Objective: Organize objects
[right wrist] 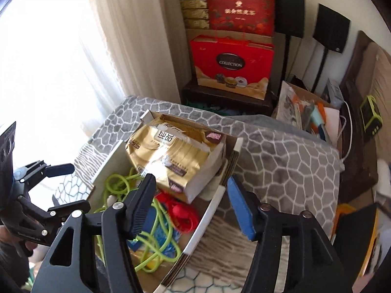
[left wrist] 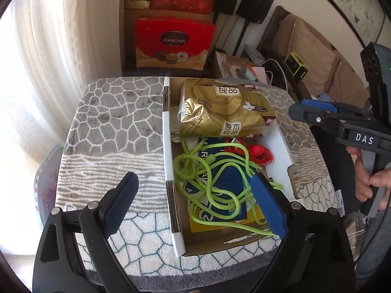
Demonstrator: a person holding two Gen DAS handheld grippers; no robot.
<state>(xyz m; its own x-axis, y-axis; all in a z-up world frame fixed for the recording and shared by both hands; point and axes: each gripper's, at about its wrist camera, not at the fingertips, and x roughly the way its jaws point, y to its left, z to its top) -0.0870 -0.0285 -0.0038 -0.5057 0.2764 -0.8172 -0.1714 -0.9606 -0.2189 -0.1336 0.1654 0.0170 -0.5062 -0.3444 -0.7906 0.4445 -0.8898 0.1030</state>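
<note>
1. Supporting surface: a table [left wrist: 117,131] [right wrist: 281,161], fully covered by a plush blanket with a grey-and-white cobblestone pattern, a band of brownish wavy stripes, and a white section with dark outlines at the near edge.
2. Directly on the blanket: one open cardboard box [left wrist: 168,161] [right wrist: 207,219] with white outer faces and raw corrugated edges. It sits right of centre in the left wrist view, its long side running front to back.
3. The blanket to the left of the box shows bare pile in the left wrist view.
4. In the right wrist view, the blanket to the right of the box likewise shows bare pile.
</note>
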